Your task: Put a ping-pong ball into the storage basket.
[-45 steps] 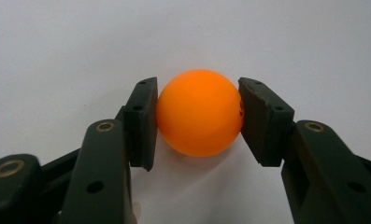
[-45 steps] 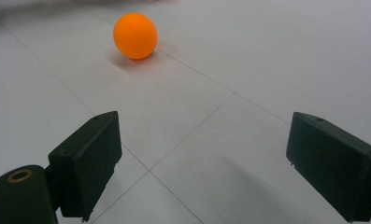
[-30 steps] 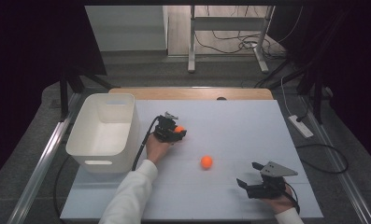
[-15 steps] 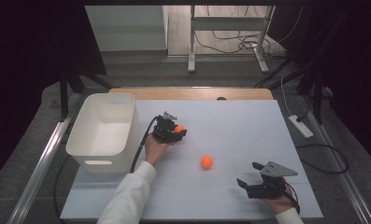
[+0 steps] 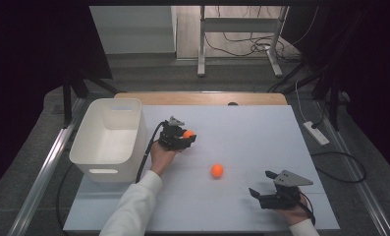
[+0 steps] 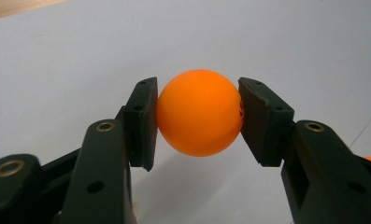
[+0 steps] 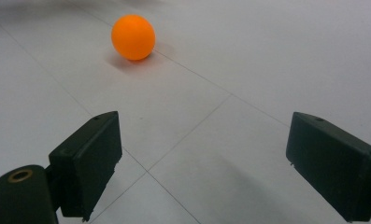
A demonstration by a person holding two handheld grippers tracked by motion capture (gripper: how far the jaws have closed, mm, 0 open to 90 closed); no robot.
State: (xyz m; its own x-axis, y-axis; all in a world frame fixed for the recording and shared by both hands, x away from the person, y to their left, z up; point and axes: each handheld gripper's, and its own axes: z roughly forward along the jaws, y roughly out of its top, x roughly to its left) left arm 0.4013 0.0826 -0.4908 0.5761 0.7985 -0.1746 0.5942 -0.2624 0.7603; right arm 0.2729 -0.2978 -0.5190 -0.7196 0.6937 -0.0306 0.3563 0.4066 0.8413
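My left gripper (image 5: 187, 138) is shut on an orange ball (image 5: 187, 133), just right of the white bin (image 5: 109, 140); in the left gripper view both pads press the ball's (image 6: 199, 112) sides, lifted a little off the white table. A second orange ball (image 5: 216, 170) lies loose on the table's middle. My right gripper (image 5: 255, 196) rests near the front right, open and pointing left toward that ball (image 7: 133, 37), which lies well ahead of its spread jaws with nothing between them.
The white bin stands at the table's left side and looks empty. A wooden strip (image 5: 202, 98) runs along the far table edge. A power strip (image 5: 316, 132) and cables lie on the floor to the right.
The left gripper with its ball has shifted slightly; the loose ball and the right gripper have stayed put.
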